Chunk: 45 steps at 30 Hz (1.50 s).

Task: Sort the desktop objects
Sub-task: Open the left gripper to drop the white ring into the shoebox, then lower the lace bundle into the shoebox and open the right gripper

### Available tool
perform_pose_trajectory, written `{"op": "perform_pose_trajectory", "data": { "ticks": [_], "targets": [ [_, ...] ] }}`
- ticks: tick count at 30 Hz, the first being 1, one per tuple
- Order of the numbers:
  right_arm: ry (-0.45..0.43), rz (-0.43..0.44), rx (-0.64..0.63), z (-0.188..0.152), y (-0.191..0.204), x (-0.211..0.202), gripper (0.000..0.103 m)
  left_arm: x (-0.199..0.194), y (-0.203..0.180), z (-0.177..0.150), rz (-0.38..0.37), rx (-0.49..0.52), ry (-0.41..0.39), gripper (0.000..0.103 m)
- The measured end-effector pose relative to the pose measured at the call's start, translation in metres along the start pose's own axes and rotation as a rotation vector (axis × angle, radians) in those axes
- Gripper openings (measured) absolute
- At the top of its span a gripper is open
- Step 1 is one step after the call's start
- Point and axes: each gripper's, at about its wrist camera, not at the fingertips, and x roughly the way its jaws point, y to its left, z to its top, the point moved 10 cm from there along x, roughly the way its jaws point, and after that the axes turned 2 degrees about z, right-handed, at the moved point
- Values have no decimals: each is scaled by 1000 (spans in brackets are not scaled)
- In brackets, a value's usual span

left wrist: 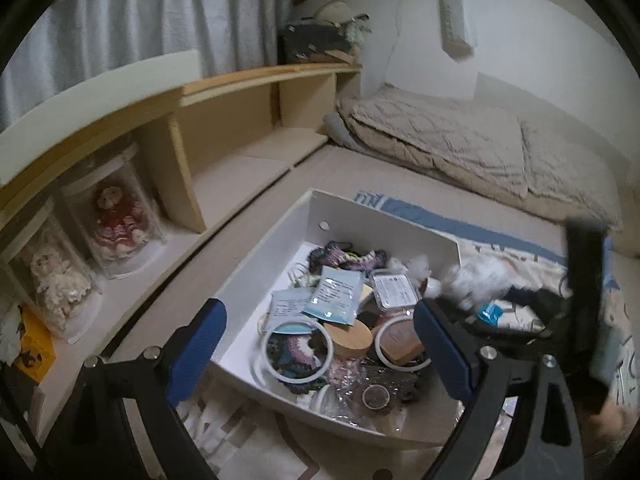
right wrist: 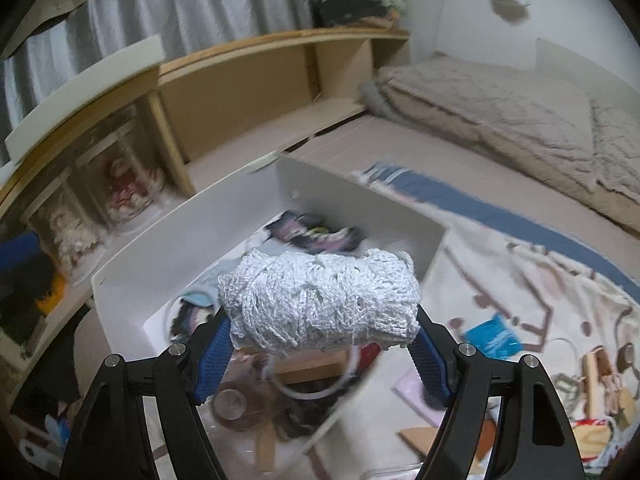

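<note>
A white cardboard box (left wrist: 352,212) lies on the patterned cloth and holds several small items: crochet pieces, blue sachets (left wrist: 334,294), white rings, wooden lids. My left gripper (left wrist: 316,336) is open and empty, low over the box's near side. My right gripper (right wrist: 320,340) is shut on a white crochet bundle (right wrist: 320,300) and holds it above the box (right wrist: 360,196). In the left wrist view the bundle (left wrist: 476,280) and the right gripper's dark body show at the box's right edge, blurred.
Loose items lie on the cloth right of the box: a blue packet (right wrist: 492,336), wooden pieces (right wrist: 604,376), a pink card. A wooden shelf with two dolls in clear cases (left wrist: 120,216) runs along the left. A beige quilt (left wrist: 460,140) lies at the back right.
</note>
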Motion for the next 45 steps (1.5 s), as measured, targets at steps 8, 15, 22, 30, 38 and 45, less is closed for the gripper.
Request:
{"op": "perform_pose_trajectory", "data": {
  "ticks": [8,15,22,30,38,45],
  "targets": [
    [91,74,-30,-20,48,30,79,-28,27,6,-3,-105,-52,95],
    [153,123,-66,-41,77,43,79,-25,34,3,7,-116,-46,95],
    [99,168,-31,-33,79,32,103,-19,41,-2,35,-120,-31,98],
    [44,140,42,-19,54,22,103,-20,41,-2,31,-128,-35,98],
    [3,87,42,-11,32,1,103,-21,35,1,32,-116,-43,98],
    [-53,75,10,4,25,-34,103,-21,34,0,37,-109,-44,98]
  ]
}}
